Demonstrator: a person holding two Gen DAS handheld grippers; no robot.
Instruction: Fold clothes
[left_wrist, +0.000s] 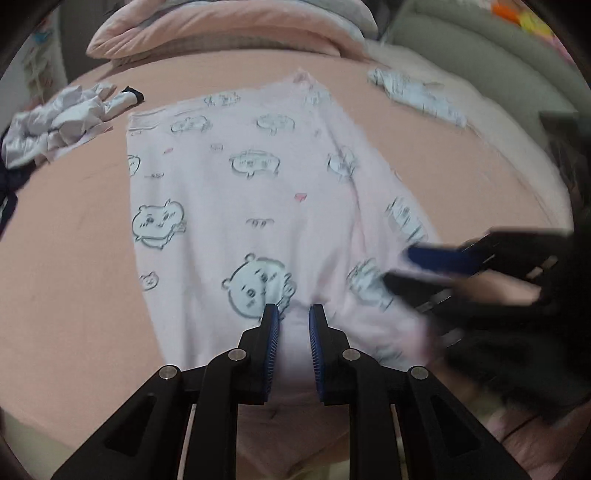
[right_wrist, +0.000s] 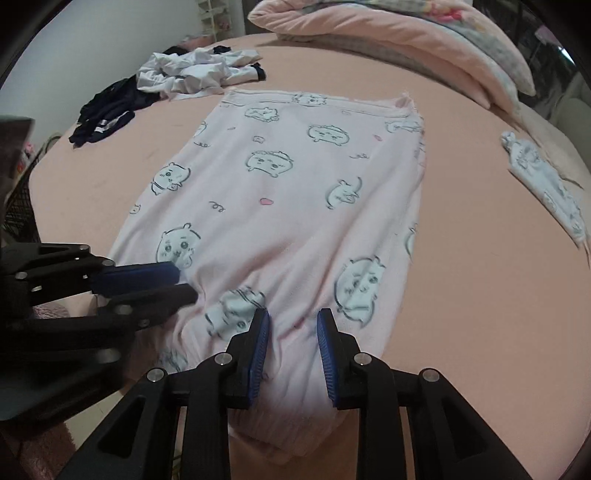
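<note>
Two hand-held grippers (left_wrist: 292, 312) (right_wrist: 292, 315) | pinching pink garment (right_wrist: 288, 192) near edge

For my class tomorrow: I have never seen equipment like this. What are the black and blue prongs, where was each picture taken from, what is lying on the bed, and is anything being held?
No robot here: a person holds a two-fingered tool in each hand. Each tool carries a wide-angle camera looking along its fingers, so each picture shows its own prongs at the bottom. One picture is from the left hand-held gripper, the other from the right hand-held gripper; each also sees the other tool at its side.

On the pink bed lies a pale pink garment printed with cartoon animals, spread flat. Both grippers are at its near edge with fabric between their blue pads; whether they pinch it tightly, I cannot tell. Farther off lie crumpled white clothes, dark clothes, another printed piece and bedding.
</note>
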